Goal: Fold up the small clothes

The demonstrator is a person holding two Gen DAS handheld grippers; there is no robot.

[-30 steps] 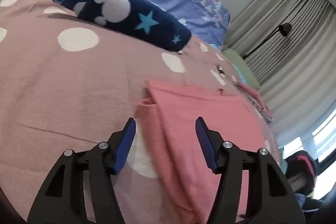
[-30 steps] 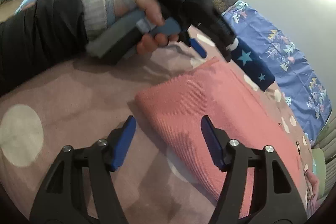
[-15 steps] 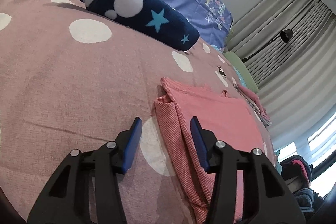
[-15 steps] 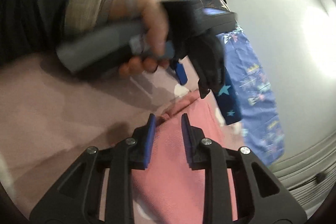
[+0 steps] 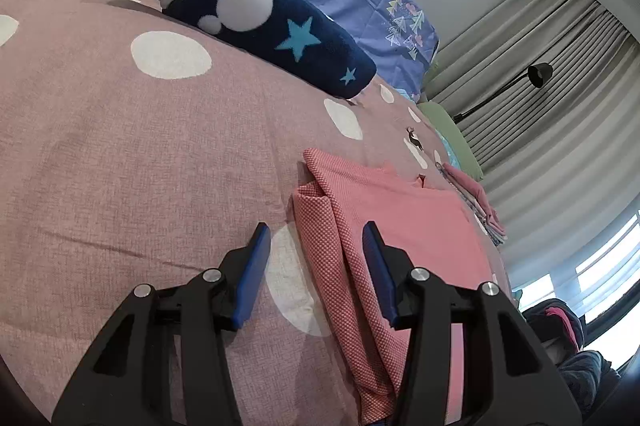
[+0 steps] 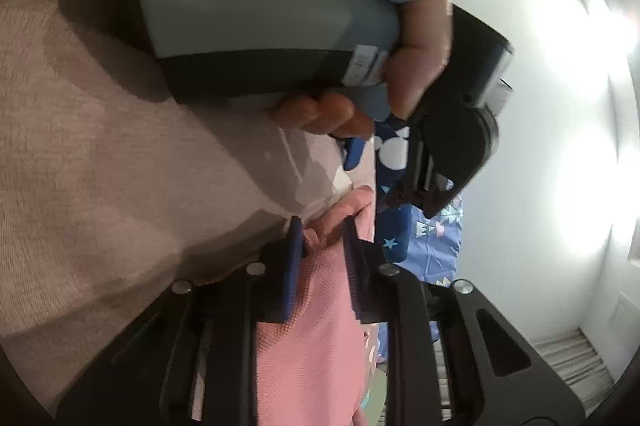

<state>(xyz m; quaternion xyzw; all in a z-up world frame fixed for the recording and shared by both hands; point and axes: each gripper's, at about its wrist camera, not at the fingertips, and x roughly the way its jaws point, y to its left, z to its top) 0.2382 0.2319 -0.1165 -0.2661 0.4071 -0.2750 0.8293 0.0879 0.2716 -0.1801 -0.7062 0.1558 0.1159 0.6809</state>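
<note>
Evidently soft, light and limp: pink knit garment (image 5: 404,222) part-folded on the polka-dot bedspread (image 5: 120,154) toward the bed's window side, right claw (image 6: 320,238) pinching its bunched corner, left claw (image 5: 316,246) spread astride the doubled edge, best taken there.

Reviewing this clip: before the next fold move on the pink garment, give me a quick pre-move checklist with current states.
1. Right gripper pinching the pink garment: ok, cloth bunched between closed fingers.
2. Left gripper astride the garment's folded edge: ok, open, not yet clamped.
3. Left grip secured: not ok.
4. Navy star-print roll apart from the garment: ok.
5. Bedspread under the garment flat: ok.
6. Far edge of the garment aligned: cannot tell.
</note>
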